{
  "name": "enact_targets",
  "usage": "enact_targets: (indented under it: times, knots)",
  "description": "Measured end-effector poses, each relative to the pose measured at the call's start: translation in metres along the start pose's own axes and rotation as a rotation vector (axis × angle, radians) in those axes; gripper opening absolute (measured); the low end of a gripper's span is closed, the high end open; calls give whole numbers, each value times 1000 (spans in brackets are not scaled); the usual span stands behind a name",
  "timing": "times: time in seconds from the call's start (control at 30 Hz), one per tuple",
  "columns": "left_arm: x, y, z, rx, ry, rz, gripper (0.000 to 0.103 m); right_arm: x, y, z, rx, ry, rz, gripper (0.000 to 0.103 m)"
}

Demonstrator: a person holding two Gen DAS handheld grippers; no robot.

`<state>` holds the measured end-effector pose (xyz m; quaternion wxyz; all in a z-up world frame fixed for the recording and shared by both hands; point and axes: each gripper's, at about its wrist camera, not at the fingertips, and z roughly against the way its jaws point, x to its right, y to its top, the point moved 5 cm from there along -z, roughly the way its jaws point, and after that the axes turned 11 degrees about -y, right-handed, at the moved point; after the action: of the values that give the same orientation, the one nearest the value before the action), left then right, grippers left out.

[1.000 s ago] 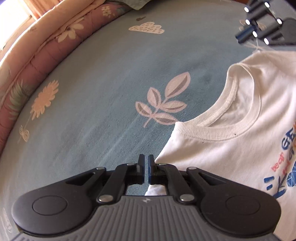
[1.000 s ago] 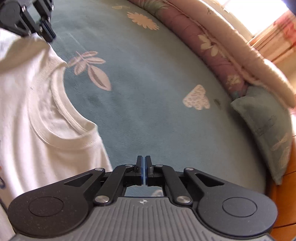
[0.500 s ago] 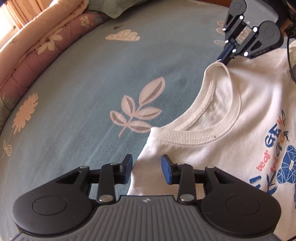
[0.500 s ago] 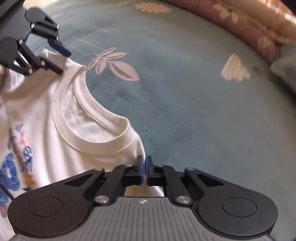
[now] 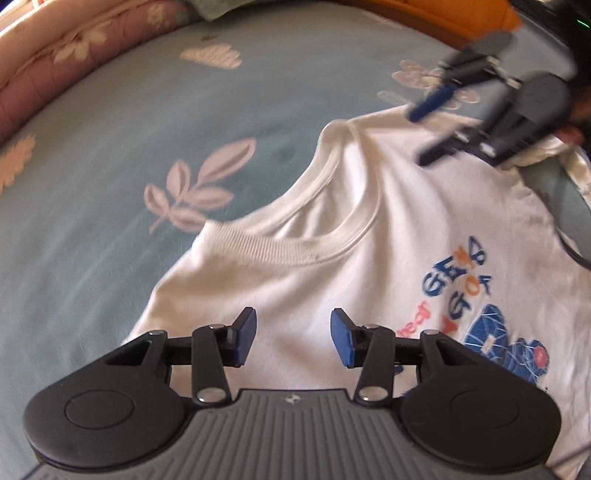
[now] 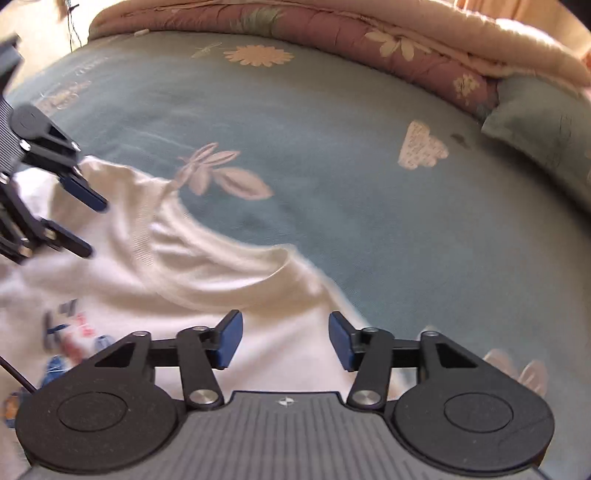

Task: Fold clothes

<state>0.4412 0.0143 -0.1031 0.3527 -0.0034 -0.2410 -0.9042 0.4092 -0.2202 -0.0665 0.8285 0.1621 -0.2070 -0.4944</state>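
A blue-green bedsheet [image 6: 332,155] printed with pale motifs spread across both views: a leaf sprig [image 5: 195,188] lay toward nine o'clock in the left wrist view, with a cloud shape [image 5: 212,55] near eleven o'clock, while in the right wrist view a daisy [image 6: 258,55] sat at twelve o'clock and a cloud shape [image 6: 421,146] toward two o'clock. A rolled quilt [image 6: 369,33], mauve with cream flowers and a cream upper side, ran along the far edge from eleven to two o'clock. A grey-green pillow [image 6: 543,129] lay at three o'clock, just beside the quilt's end.
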Motion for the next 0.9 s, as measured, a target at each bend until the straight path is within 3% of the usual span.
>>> enact_targets:
  times: [0.13,0.2,0.27,0.33,0.4,0.5,0.6,0.73,0.8,0.9]
  knots:
    - [-51,6,-4,95,104,160,47,-20,-15,-21,-43,-9,-29,65]
    - [-64,13,-1,112,87,203,46,-23,-15,-29,-54,3,-81,95]
    - [-66,18,7,115,118,202,43,-27,-15,-34,-59,18,-131,103]
    - [-61,22,17,127,139,194,43,-30,-15,-36,-57,-7,-141,103]
    - [-50,27,31,173,81,204,48,-32,-16,-36,-46,-27,-147,103]
    - [-26,30,21,176,-29,187,54,-35,-18,-36,-30,-57,-155,103]
    - [-9,28,-4,146,-56,165,57,-37,-21,-35,2,-80,-169,103]
    - [-35,31,-20,201,40,255,58,-39,-24,-34,50,-95,-181,103]
    - [-43,34,-20,209,29,313,58,-39,-25,-34,68,-96,-181,103]
    - [-31,34,-9,183,31,279,58,-38,-26,-30,84,-91,-190,103]
